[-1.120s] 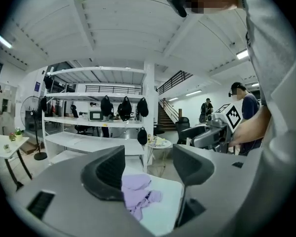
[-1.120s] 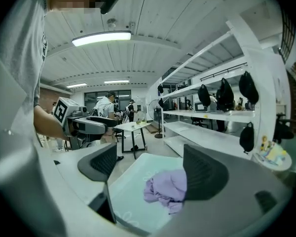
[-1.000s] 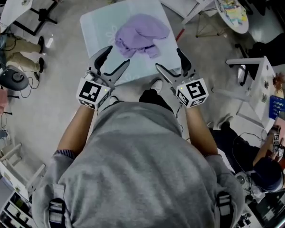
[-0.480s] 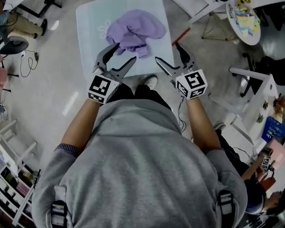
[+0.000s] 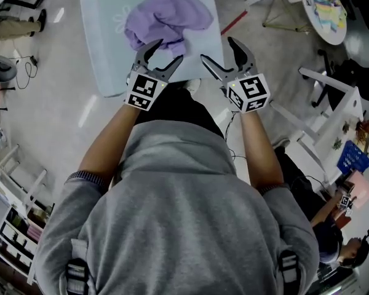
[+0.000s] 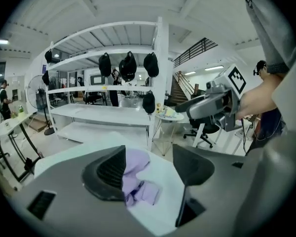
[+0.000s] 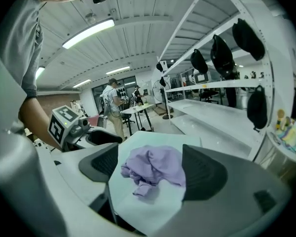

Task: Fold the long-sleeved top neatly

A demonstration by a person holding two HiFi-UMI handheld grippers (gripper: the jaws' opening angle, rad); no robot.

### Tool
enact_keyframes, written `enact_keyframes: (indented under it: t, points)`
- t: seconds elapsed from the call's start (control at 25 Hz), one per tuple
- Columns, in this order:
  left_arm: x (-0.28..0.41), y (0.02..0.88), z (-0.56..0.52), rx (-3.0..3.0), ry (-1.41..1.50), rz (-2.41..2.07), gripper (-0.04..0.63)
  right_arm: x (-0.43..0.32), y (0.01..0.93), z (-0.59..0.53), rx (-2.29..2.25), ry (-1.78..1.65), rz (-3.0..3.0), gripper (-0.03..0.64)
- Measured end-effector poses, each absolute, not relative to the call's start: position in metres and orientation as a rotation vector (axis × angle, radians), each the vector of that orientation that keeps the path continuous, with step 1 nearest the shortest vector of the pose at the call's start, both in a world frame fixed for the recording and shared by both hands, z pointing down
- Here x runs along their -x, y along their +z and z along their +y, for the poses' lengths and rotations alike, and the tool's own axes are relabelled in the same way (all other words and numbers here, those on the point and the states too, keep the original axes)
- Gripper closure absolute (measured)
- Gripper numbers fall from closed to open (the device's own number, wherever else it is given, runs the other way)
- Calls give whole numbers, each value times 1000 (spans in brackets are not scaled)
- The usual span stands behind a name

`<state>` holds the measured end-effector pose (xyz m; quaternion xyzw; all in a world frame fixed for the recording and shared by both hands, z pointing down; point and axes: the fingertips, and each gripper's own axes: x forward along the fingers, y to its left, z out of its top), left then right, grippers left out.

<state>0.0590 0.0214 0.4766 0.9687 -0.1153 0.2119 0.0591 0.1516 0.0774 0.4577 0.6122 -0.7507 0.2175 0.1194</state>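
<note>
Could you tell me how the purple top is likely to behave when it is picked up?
The top lies crumpled in soft rolls, so it will probably be floppy and sag from one pinch. It looks thin, so likely light. A loose end sticks out of the heap and may trail as it lifts.

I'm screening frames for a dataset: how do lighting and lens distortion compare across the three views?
Head view: dim, flat light, mild edge bending, the purple top sharp. Left gripper view: heavy fisheye, black corners, the white shelving bowed. Right gripper view: same fisheye, a ceiling strip light glaring bright.
</note>
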Motion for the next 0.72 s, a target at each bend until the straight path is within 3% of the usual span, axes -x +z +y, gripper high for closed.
enact_keyframes:
  t: [0.28, 0.72]
  points:
    - [-70, 562, 26, -2859, 797, -336, 279, -154, 504, 76, -1815, 729, -2164, 209]
    - [-97, 653, -9, -2814, 1005, -447, 378, -151, 563, 74, -1857, 818, -2149, 232]
